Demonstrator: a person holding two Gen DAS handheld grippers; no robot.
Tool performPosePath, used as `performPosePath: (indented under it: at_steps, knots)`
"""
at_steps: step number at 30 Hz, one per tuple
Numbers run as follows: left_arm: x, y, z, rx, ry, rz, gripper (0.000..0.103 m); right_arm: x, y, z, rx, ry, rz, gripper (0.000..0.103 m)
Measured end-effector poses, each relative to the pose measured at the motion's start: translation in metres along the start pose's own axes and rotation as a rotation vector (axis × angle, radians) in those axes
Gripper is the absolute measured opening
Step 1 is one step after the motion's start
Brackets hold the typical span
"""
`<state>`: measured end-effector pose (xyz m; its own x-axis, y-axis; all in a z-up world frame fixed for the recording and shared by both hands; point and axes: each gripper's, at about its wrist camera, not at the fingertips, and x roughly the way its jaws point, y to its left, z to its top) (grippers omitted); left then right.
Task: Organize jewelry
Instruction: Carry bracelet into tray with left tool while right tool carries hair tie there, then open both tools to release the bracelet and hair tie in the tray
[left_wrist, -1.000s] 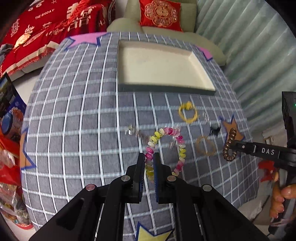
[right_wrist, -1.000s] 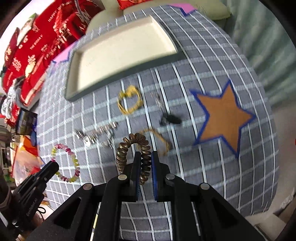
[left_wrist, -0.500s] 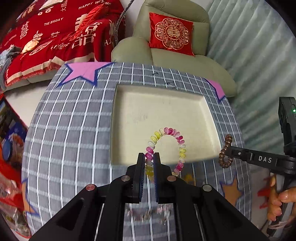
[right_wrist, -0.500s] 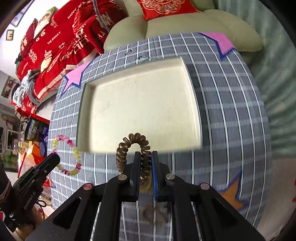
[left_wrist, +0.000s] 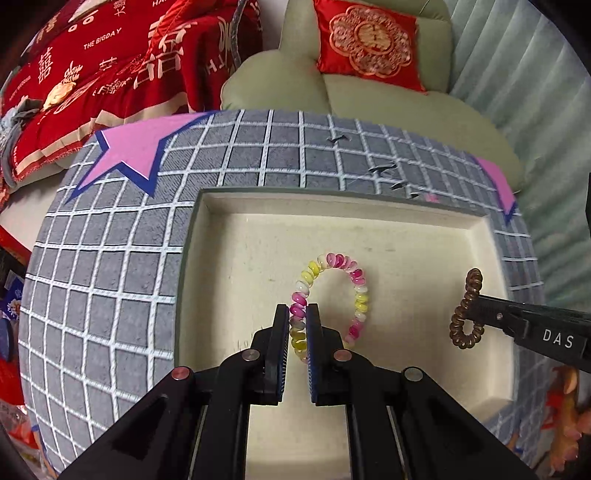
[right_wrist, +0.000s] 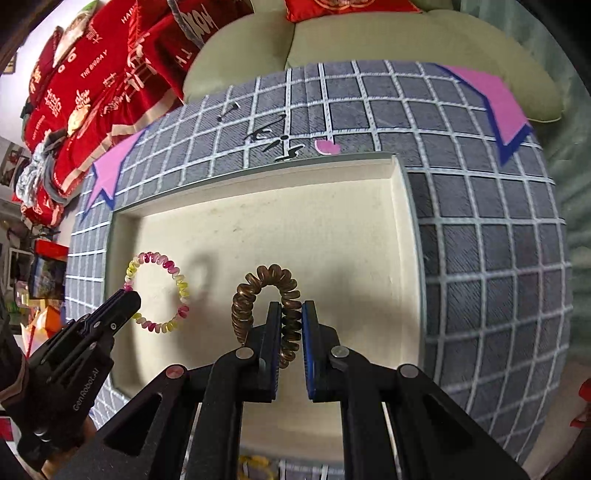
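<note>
My left gripper (left_wrist: 297, 318) is shut on a pink, yellow and white spiral bracelet (left_wrist: 360, 291) and holds it above the cream tray (left_wrist: 240, 206). My right gripper (right_wrist: 289, 316) is shut on a bronze spiral bracelet (right_wrist: 243, 299), also above the tray (right_wrist: 402, 206). In the left wrist view the right gripper (left_wrist: 476, 314) holds the bronze bracelet (left_wrist: 466, 314) at the tray's right side. In the right wrist view the left gripper (right_wrist: 127, 299) holds the coloured bracelet (right_wrist: 177, 280) at the tray's left side.
The tray lies on a grey checked cloth (left_wrist: 110, 266) with pink star patches (left_wrist: 129, 151). A yellow bracelet (right_wrist: 255, 463) lies on the cloth near the tray's front edge. A green armchair with a red cushion (left_wrist: 369, 40) and red bedding (left_wrist: 92, 74) stand behind.
Both grippers have carried their bracelets forward from the cloth to above the tray and lower toward it. The other jewelry on the cloth has dropped out of view behind.
</note>
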<state>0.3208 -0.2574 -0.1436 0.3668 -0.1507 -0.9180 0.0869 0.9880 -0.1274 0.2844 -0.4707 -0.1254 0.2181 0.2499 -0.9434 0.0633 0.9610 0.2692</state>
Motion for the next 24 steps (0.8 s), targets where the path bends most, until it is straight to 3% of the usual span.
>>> performPosePath:
  at_steps: [5,12,16,24]
  knots:
    - [0.020,-0.002,0.000,0.013,0.038,0.042,0.019,0.024,-0.001,0.005,-0.025,0.039,-0.032,0.011]
    - [0.025,-0.009,-0.001,0.063,0.043,0.104,0.019,0.024,0.007,0.008,-0.084,0.014,-0.066,0.014]
    - [0.023,-0.012,-0.003,0.083,0.044,0.130,0.019,0.023,0.009,0.009,-0.082,0.013,-0.062,0.052]
    - [0.003,-0.019,-0.006,0.076,0.015,0.132,0.019,0.005,0.001,0.009,-0.001,-0.031,0.001,0.052]
